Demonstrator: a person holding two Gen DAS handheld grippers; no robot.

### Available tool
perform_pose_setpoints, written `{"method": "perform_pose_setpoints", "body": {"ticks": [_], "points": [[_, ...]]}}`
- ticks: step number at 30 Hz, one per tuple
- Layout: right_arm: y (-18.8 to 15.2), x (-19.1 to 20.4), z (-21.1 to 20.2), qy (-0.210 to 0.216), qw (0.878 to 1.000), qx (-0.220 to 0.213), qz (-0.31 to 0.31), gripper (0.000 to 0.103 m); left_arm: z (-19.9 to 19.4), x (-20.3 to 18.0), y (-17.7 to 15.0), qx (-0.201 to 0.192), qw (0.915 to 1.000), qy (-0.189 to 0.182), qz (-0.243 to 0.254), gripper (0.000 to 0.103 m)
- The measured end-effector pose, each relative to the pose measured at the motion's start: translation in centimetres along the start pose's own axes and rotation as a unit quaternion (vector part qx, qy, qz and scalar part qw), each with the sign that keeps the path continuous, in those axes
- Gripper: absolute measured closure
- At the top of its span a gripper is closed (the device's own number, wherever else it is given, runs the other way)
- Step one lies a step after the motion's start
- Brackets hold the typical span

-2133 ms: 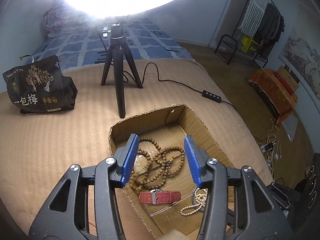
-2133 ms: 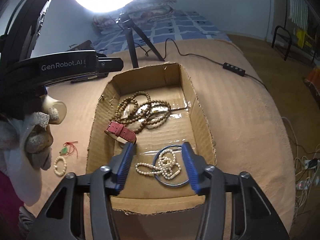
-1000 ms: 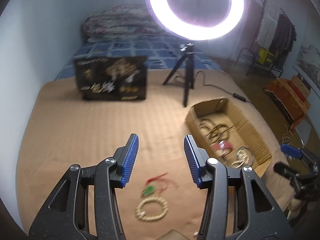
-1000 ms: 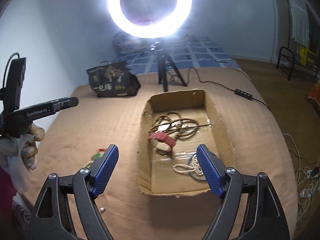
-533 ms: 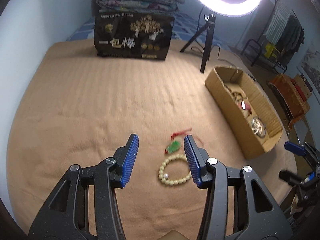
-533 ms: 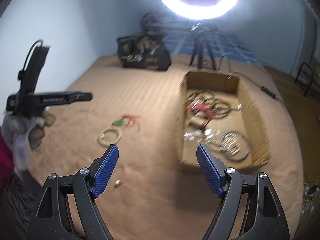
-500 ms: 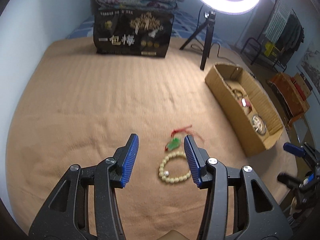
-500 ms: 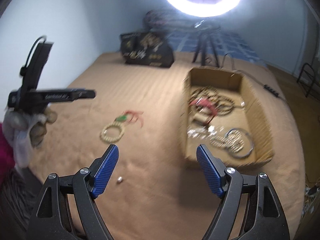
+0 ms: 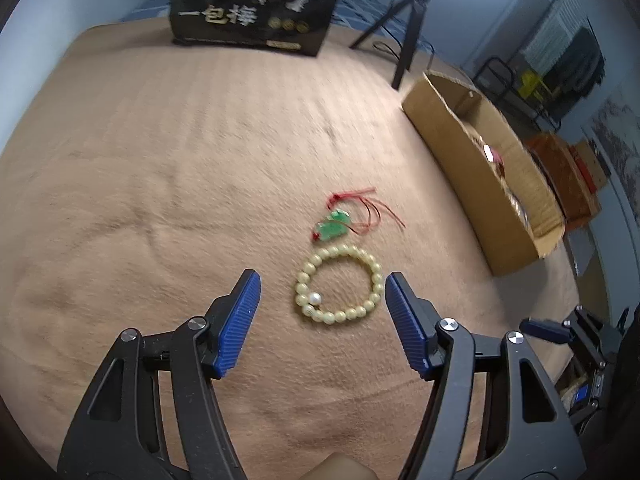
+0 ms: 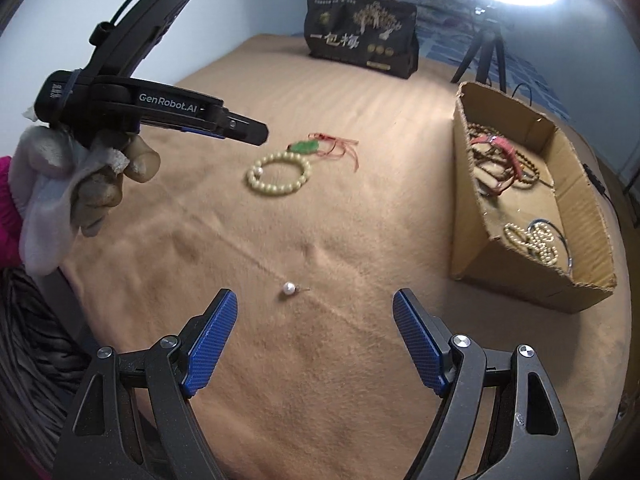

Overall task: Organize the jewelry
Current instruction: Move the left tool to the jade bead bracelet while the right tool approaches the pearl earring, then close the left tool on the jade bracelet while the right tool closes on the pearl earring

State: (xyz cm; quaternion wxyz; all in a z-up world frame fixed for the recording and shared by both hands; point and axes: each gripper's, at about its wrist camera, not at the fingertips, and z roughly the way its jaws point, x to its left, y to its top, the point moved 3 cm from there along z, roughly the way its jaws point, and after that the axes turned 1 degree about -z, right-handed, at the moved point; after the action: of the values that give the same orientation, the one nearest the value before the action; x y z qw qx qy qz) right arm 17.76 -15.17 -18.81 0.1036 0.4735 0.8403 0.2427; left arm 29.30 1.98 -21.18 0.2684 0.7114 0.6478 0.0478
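A tan blanket (image 10: 328, 216) covered the bed. On it lay a pale bead bracelet (image 9: 338, 291) just beside a green pendant (image 9: 331, 229) on red cord, a loose pearl (image 10: 289, 288) nearer the front edge, a cardboard box (image 10: 468, 208) toward the right edge, and a black bag (image 10: 362, 38) and tripod (image 9: 404, 24) at the far edge.

Glossy bead bracelet (image 9: 338, 286); matt fuzzy blanket (image 9: 160, 184); rough cardboard box (image 10: 516, 256).

The left gripper (image 9: 322, 318) is held low with jaws spread wide, gripped by a gloved hand (image 10: 76, 184). The right gripper (image 10: 314, 340) is likewise held wide apart, nothing between its pads.
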Motion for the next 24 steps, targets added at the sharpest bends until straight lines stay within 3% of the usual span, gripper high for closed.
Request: {"method": "perform_pose_setpoints", "body": {"ticks": [12,15,19,24], "points": [[-0.7,0.6,2.8,0.009,1.0,0.027,-0.005,0.023,2.5,-0.6,0.5,0.001,0.9987,0.031,0.04,0.037],[-0.5,0.7,3.3,0.009,1.0,0.028,-0.007,0.023,3.2,-0.6,0.7,0.008,0.9982,0.036,0.047,0.048],[-0.1,0.8,3.6,0.013,1.0,0.024,-0.009,0.023,4.1,-0.4,0.8,0.015,0.9976,0.043,0.052,0.053],[0.0,0.8,4.3,0.018,0.999,0.03,-0.015,0.032,4.7,-0.5,0.9,0.016,0.9969,0.049,0.06,0.058]]}}
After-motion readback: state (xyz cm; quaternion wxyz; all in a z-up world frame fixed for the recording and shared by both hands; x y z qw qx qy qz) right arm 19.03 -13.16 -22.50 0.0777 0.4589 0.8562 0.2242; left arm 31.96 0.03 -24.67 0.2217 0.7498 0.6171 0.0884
